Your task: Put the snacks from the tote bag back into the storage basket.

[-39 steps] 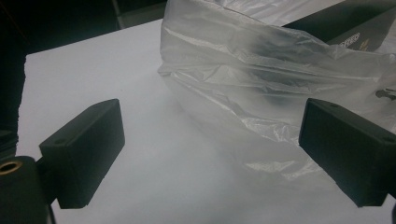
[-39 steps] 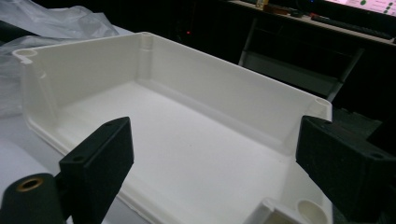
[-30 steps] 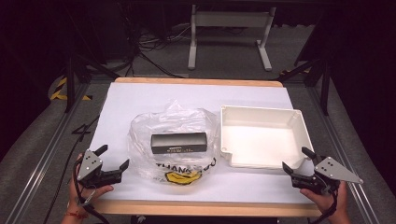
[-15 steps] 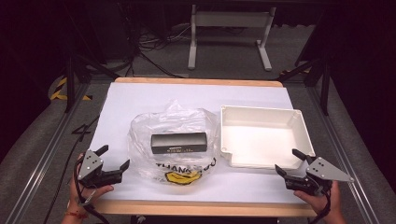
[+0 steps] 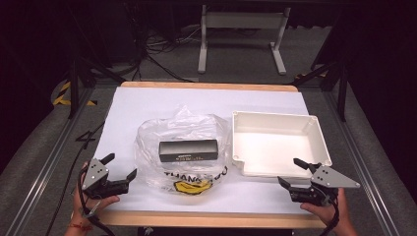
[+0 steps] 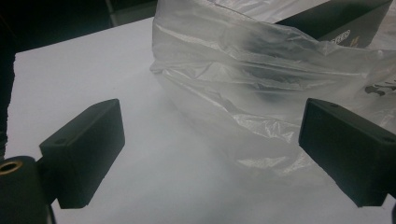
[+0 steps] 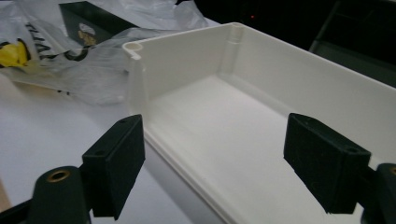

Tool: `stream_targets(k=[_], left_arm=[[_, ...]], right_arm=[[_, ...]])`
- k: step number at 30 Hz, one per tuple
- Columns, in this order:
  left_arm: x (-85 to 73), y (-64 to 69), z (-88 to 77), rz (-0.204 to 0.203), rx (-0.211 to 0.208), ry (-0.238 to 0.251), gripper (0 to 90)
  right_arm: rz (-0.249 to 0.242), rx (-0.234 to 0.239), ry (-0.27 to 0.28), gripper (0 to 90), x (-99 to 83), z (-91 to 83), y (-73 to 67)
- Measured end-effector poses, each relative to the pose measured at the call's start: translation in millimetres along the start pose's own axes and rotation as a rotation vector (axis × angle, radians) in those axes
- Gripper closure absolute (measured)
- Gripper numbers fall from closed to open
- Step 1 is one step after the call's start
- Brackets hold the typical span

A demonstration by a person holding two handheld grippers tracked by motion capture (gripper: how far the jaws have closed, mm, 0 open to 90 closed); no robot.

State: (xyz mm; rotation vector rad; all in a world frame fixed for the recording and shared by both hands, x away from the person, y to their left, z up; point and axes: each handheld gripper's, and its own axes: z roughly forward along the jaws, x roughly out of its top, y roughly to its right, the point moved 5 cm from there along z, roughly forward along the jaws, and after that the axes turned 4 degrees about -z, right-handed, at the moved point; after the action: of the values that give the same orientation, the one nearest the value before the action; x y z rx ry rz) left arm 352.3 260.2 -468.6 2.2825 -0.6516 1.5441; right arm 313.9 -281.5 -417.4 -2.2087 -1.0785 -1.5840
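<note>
- Box (image 5: 189,150): black, long, lying flat inside the bag at the middle of the table, its printed long side toward me. In the left gripper view its corner (image 6: 341,21) pokes above the film; in the right gripper view an end (image 7: 88,21) shows at the top left.
- Bag (image 5: 183,147): clear crumpled plastic with yellow-and-black print along its near edge, wrapped loosely round the box; its right side lies just beside the tray. I cannot tell from here which way its mouth faces.
- Tray (image 5: 319,140): white, nothing in it, on the right half of the table, near rim toward my right hand.
- Left gripper (image 5: 120,168): low on the table, just beside the bag's near left edge, pointing at it. Jaws wide, nothing between them; film (image 6: 261,93) lies ahead of the pads, not touched.
- Right gripper (image 5: 290,172): at the tray's near right corner, aimed over the rim (image 7: 187,154). Jaws have just been closing yet stand well apart, nothing pinched; the tray's wall sits in the gap, clear of both pads.
- Table (image 5: 147,105): white sheet on a wooden top.
- Step in hand, as I judge it: the approach, both grippers lined up, no grip yet.
- Next move, as I judge it: I pin or lift the film with the left, bring the right across from the tray to the box, and close on its narrow width, so it can go to the tray.
</note>
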Motion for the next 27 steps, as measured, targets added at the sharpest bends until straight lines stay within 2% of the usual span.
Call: stream_targets(k=[4, 8, 12, 15, 18, 19, 21, 23, 27], left_arm=[[-0.2, 0.3, 0.8, 0.003, -0.002, -0.004, 7.8], [-0.3, 1.3, 0.9, 0.001, -0.014, -0.003, 7.9], [-0.7, 1.5, 1.3, 0.004, -0.015, -0.008, 7.9], [-1.1, 0.7, 1.1, -0.007, -0.014, -0.007, 7.9], [-1.5, 0.6, 1.3, -0.006, -0.016, -0.013, 7.9], [-1.5, 1.2, 1.2, -0.005, -0.019, -0.013, 7.8], [-1.2, 1.4, 1.0, -0.007, -0.020, -0.006, 7.9], [-1.7, 0.8, 1.1, -0.008, -0.021, -0.008, 7.9], [-2.5, 0.6, 1.4, -0.006, -0.021, -0.011, 7.9]], right_arm=[[-0.025, 0.049, -0.014, 22.9, 5.9, 5.1, -8.5], [-0.049, 0.068, -0.012, 24.9, 15.2, 10.0, -14.4], [-0.087, 0.120, -0.003, 34.5, 23.7, 16.4, -22.9], [-0.115, 0.144, -0.023, 36.3, 29.8, 23.8, -29.8], [-0.135, 0.167, -0.029, 35.9, 37.3, 31.3, -32.7], [-0.135, 0.188, -0.024, 35.6, 41.6, 35.1, -33.3], [-0.166, 0.197, -0.035, 35.6, 48.2, 41.6, -33.9], [-0.185, 0.224, -0.034, 35.9, 55.5, 47.5, -35.2], [-0.229, 0.241, -0.042, 35.4, 68.5, 59.7, -37.3]])
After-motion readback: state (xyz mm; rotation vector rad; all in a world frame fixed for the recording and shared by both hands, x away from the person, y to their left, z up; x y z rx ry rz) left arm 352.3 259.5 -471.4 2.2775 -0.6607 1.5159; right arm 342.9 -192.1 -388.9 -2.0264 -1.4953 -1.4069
